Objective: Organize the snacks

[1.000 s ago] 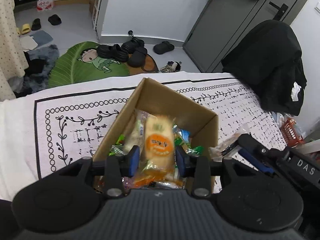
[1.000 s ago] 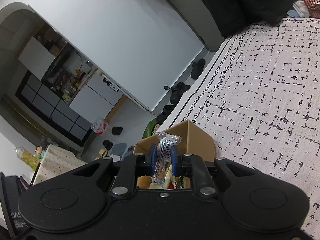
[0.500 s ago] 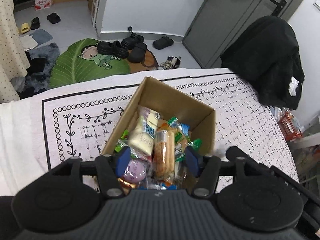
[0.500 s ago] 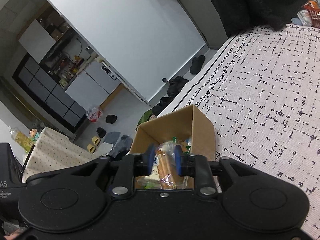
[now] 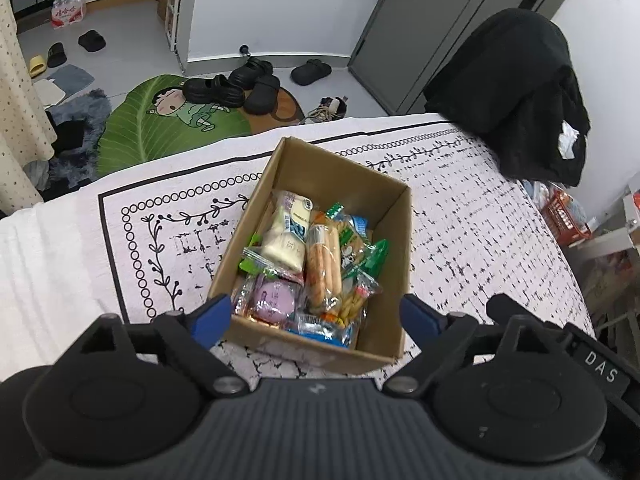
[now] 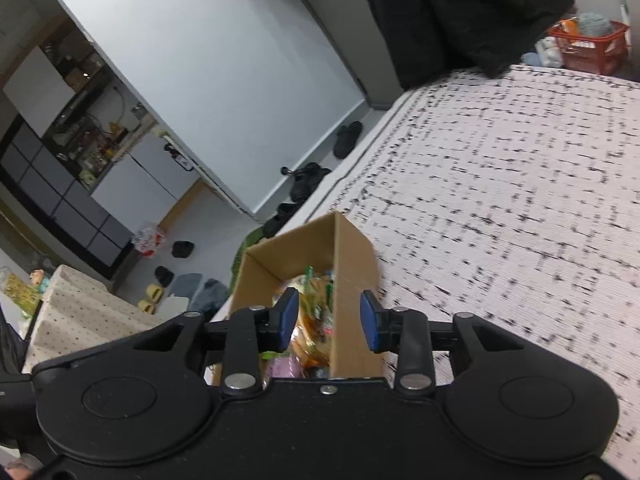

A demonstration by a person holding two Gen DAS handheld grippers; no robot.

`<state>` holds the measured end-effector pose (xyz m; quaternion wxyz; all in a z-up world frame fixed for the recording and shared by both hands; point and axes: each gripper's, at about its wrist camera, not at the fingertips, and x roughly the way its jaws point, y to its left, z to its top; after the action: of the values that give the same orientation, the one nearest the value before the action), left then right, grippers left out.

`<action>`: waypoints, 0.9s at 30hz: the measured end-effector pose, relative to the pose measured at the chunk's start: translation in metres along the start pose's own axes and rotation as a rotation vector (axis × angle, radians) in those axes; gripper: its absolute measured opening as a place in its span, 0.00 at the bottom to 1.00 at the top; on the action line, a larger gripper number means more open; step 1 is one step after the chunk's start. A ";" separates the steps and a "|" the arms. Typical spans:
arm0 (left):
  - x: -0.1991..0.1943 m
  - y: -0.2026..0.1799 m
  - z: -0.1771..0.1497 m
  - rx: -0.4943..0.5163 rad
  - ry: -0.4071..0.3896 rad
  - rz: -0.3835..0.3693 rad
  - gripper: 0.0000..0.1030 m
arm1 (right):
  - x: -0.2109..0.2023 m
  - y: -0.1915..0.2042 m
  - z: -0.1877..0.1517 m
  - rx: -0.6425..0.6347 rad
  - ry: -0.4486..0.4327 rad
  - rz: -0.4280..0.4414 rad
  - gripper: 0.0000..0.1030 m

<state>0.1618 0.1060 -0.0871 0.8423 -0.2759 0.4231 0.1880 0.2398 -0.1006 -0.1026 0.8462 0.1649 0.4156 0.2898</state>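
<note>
An open brown cardboard box (image 5: 372, 196) sits on a surface covered with a white cloth printed in black (image 5: 472, 236). The box holds the wrapped snacks: a clear packet of orange-brown biscuit sticks (image 5: 323, 268), a pale cream packet with blue print (image 5: 286, 236), a round purple sweet in clear wrap (image 5: 272, 298) and green-edged packets (image 5: 374, 254).

The left claw (image 5: 314, 318) hangs above the near end of the box, its blue-padded jaws opening wide with nothing gripped. The right claw (image 6: 329, 320) hovers at the box's near right corner, jaws opening and released, with the box wall (image 6: 352, 280) seen between them.
</note>
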 end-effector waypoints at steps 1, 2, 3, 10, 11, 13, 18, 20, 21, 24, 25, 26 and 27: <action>-0.004 0.000 -0.001 0.005 -0.001 -0.004 0.89 | -0.005 0.000 -0.002 -0.003 0.003 -0.012 0.38; -0.008 0.000 -0.003 0.011 -0.003 -0.006 0.90 | -0.007 0.000 -0.003 -0.007 0.006 -0.024 0.40; -0.010 0.000 -0.004 0.016 -0.003 -0.007 0.90 | -0.010 0.001 -0.005 -0.011 0.009 -0.036 0.41; -0.033 0.002 -0.015 0.047 -0.008 -0.024 0.95 | -0.040 0.013 -0.015 -0.028 -0.003 -0.084 0.54; -0.036 0.003 -0.016 0.051 -0.013 -0.027 0.96 | -0.044 0.014 -0.015 -0.030 -0.010 -0.088 0.56; -0.043 0.004 -0.020 0.056 -0.022 -0.033 0.97 | -0.053 0.017 -0.016 -0.037 -0.024 -0.095 0.64; -0.061 0.004 -0.028 0.076 -0.035 -0.064 1.00 | -0.074 0.026 -0.023 -0.080 -0.044 -0.142 0.80; -0.069 0.002 -0.032 0.092 -0.046 -0.076 1.00 | -0.082 0.029 -0.026 -0.097 -0.047 -0.150 0.83; -0.072 0.002 -0.034 0.096 -0.049 -0.081 1.00 | -0.086 0.032 -0.028 -0.106 -0.050 -0.156 0.87; -0.083 0.002 -0.040 0.117 -0.057 -0.091 1.00 | -0.099 0.040 -0.033 -0.129 -0.067 -0.168 0.93; -0.086 0.002 -0.042 0.123 -0.060 -0.093 1.00 | -0.104 0.041 -0.035 -0.132 -0.070 -0.169 0.95; -0.090 0.003 -0.043 0.131 -0.063 -0.095 1.00 | -0.109 0.044 -0.036 -0.134 -0.075 -0.171 0.96; -0.093 0.002 -0.044 0.140 -0.065 -0.099 1.00 | -0.113 0.046 -0.037 -0.135 -0.077 -0.172 0.98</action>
<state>0.0801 0.0723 -0.0333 0.8811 -0.2309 0.3934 0.1250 0.1391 -0.1340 -0.0324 0.8925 0.0822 0.3747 0.2371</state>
